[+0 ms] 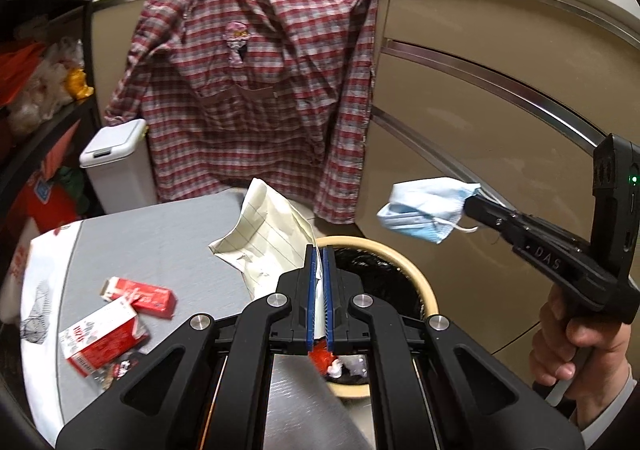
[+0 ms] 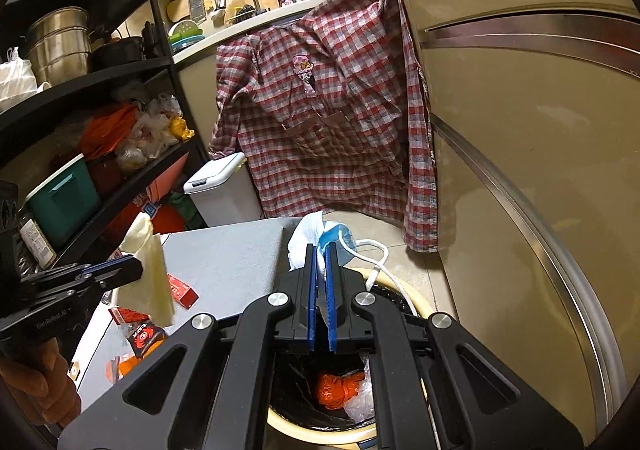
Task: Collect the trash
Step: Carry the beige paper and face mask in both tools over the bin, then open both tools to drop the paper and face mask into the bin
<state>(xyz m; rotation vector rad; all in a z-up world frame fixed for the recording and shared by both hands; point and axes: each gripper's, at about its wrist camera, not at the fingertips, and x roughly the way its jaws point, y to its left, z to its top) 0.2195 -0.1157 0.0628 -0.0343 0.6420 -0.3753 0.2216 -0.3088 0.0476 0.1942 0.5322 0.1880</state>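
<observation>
My left gripper (image 1: 319, 250) is shut on a crumpled sheet of lined paper (image 1: 268, 234), held over the edge of the grey table (image 1: 160, 234) beside the trash bin (image 1: 424, 290). The bin has a cream rim and a black liner. My right gripper (image 2: 320, 250) is shut on a blue face mask (image 2: 340, 238), held above the bin (image 2: 424, 304), its white ear loop dangling. An orange bag (image 2: 340, 390) lies inside the bin. In the left wrist view the right gripper (image 1: 470, 203) holds the mask (image 1: 424, 209) at the right. Red cartons (image 1: 140, 296) lie on the table.
A plaid shirt (image 1: 256, 89) hangs from the counter over the beige cabinet (image 1: 480, 109). A white lidded bin (image 1: 116, 161) stands on the floor behind the table. A black shelf rack (image 2: 100, 89) with pots and bags is on the left. A white plastic bag (image 1: 32, 290) lies on the table's left.
</observation>
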